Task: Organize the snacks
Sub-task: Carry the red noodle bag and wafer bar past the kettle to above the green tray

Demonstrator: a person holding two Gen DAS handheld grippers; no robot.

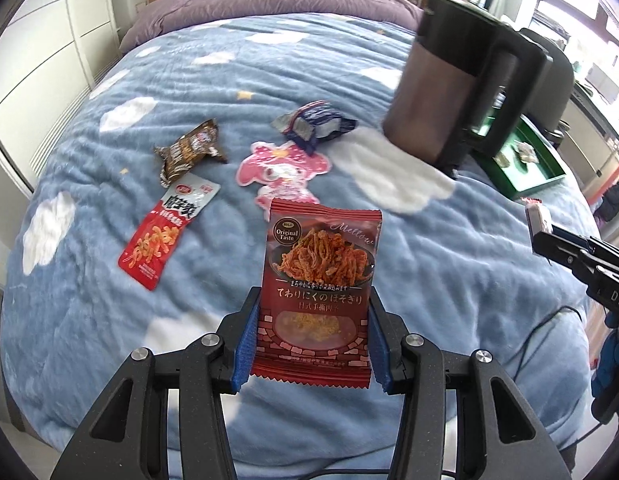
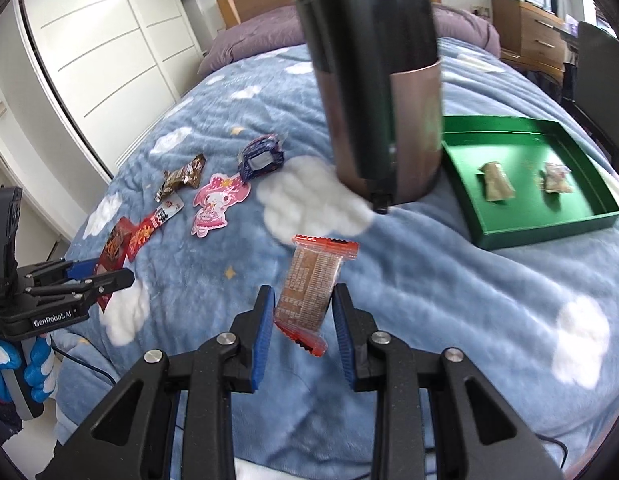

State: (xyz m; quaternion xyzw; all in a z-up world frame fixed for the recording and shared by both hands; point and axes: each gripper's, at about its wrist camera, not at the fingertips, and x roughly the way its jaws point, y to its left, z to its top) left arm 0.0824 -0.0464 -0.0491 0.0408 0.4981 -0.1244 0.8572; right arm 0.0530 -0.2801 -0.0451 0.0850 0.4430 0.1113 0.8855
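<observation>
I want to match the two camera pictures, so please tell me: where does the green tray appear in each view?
Left wrist view: the green tray lies at the right edge, mostly hidden behind the dark kettle.
Right wrist view: the green tray lies in the right middle, fully open to view, with two small snacks inside.
Shared landmark: the pink cartoon sticker on the blue blanket.
</observation>
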